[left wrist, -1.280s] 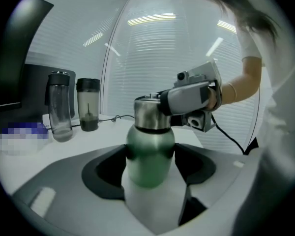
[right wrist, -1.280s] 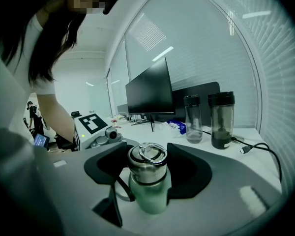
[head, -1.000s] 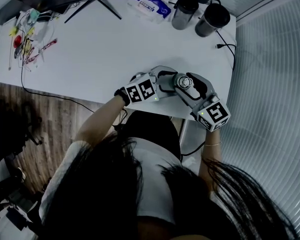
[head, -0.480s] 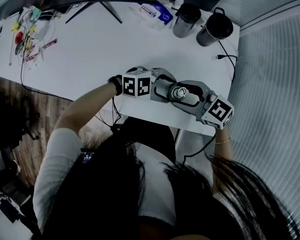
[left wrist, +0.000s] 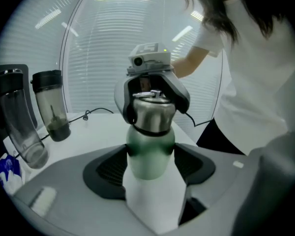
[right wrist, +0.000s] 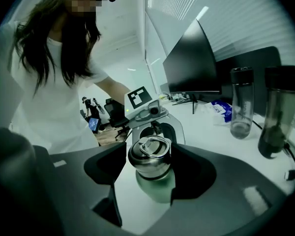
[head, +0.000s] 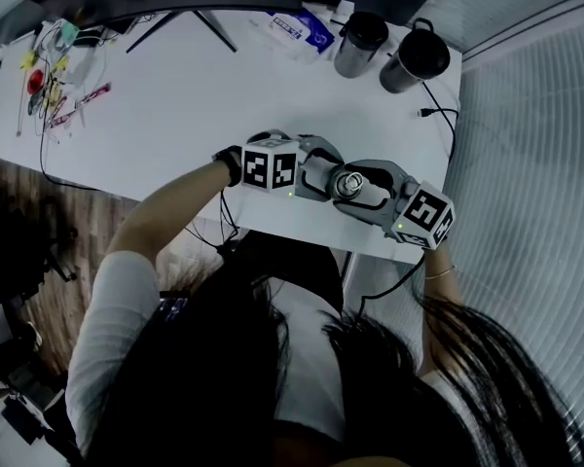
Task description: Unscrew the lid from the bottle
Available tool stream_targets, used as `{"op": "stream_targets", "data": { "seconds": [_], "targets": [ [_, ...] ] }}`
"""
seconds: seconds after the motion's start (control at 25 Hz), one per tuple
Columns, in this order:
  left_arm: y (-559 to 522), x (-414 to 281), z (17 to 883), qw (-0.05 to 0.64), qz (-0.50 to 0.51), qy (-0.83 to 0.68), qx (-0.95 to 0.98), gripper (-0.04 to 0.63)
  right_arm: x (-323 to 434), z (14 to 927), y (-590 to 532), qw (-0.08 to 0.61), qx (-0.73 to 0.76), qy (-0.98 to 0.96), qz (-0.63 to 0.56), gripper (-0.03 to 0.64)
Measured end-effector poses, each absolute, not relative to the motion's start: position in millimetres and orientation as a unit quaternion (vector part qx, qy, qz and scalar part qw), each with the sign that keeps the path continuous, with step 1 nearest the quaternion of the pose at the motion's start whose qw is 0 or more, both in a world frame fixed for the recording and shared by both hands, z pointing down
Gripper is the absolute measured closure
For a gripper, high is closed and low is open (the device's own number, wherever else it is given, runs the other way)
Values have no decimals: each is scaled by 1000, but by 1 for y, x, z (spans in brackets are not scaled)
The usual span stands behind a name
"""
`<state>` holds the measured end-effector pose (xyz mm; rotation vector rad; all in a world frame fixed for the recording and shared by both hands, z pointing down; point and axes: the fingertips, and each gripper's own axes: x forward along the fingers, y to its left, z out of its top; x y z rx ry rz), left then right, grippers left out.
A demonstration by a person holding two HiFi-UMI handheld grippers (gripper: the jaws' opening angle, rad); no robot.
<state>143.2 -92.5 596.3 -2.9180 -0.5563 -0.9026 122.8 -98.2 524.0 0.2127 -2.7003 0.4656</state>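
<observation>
A green bottle (left wrist: 150,151) with a steel lid (left wrist: 152,111) stands near the front edge of the white table (head: 175,105). In the head view the bottle (head: 346,183) sits between both grippers. My left gripper (left wrist: 150,167) is shut on the bottle's green body, its pads pressing both sides. From the opposite side my right gripper (right wrist: 148,162) is shut on the lid (right wrist: 150,155), whose ring handle lies on top. In the head view the left gripper (head: 316,175) comes in from the left and the right gripper (head: 362,187) from the right.
Two dark-lidded tumblers (head: 358,29) (head: 414,58) stand at the table's back right, with a cable (head: 438,90) beside them. A blue packet (head: 302,22) and a monitor stand (head: 175,17) are at the back. Small clutter (head: 54,66) lies far left. The table edge runs just below the bottle.
Over the last second the right gripper has swung round the lid and now lies flatter across the view. Both grippers keep their hold, and little differs from half a second ago.
</observation>
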Motion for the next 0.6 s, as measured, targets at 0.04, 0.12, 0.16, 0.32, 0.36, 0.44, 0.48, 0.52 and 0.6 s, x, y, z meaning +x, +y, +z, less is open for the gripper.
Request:
{"op": "stream_targets", "data": {
  "seconds": [0.04, 0.12, 0.16, 0.32, 0.36, 0.44, 0.48, 0.52, 0.6],
  "targets": [
    [-92, 143, 596, 16, -287, -172, -942, 242, 124, 523, -98, 185, 102, -962, 172, 357],
    [-90, 144, 595, 10, -281, -154, -947, 242, 128, 518, -100, 156, 167, -956, 181, 339],
    [-90, 144, 595, 5, -279, -144, -950, 242, 132, 514, -102, 140, 206, -951, 183, 339],
    [-91, 143, 594, -16, -263, -89, -960, 242, 144, 500, -107, 65, 366, -909, 188, 339],
    [-92, 143, 594, -20, -259, -73, -963, 242, 147, 499, -108, 49, 400, -895, 191, 339],
    [-93, 143, 594, -28, -251, -42, -967, 243, 150, 501, -108, 30, 458, -867, 193, 339],
    [-92, 143, 595, -32, -249, -28, -968, 244, 151, 503, -107, 26, 480, -855, 193, 339],
    [-92, 142, 595, -35, -248, -15, -968, 244, 151, 505, -107, 23, 498, -845, 193, 339],
    [-92, 144, 596, -40, -247, 4, -968, 244, 151, 508, -107, 21, 528, -827, 192, 339]
  ]
}}
